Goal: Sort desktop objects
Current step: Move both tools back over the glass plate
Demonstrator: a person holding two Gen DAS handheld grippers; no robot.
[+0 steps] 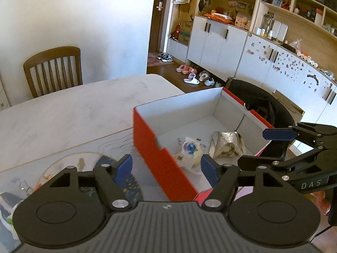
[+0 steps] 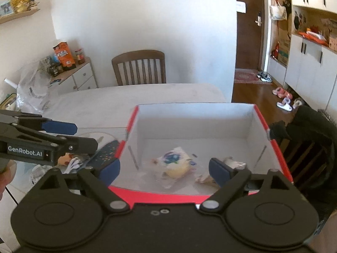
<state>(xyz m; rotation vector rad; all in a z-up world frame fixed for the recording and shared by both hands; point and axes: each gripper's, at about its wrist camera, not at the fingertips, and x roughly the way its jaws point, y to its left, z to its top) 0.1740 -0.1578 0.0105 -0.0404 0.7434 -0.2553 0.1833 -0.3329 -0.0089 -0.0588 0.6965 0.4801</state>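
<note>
A red box with a white inside [image 1: 151, 147] [image 2: 273, 147] stands on the table. A clear packet with a blue print and a yellow bun [image 1: 190, 151] [image 2: 174, 164] lies in it, beside a silver foil packet [image 1: 226, 145] [image 2: 231, 163]. My left gripper [image 1: 166, 166] is open and empty, held over the box's near left wall; it also shows in the right wrist view [image 2: 63, 135]. My right gripper [image 2: 164, 170] is open and empty above the box's near edge; it also shows in the left wrist view [image 1: 273, 145].
Left of the box a clear tray [image 1: 63, 168] holds a dark blue patterned pouch [image 1: 128, 185] [image 2: 105, 149] and small wrappers [image 2: 71, 162]. A wooden chair [image 1: 52, 69] stands behind the white marble table [image 1: 73, 109]. A black-draped chair [image 2: 311, 139] stands to the right.
</note>
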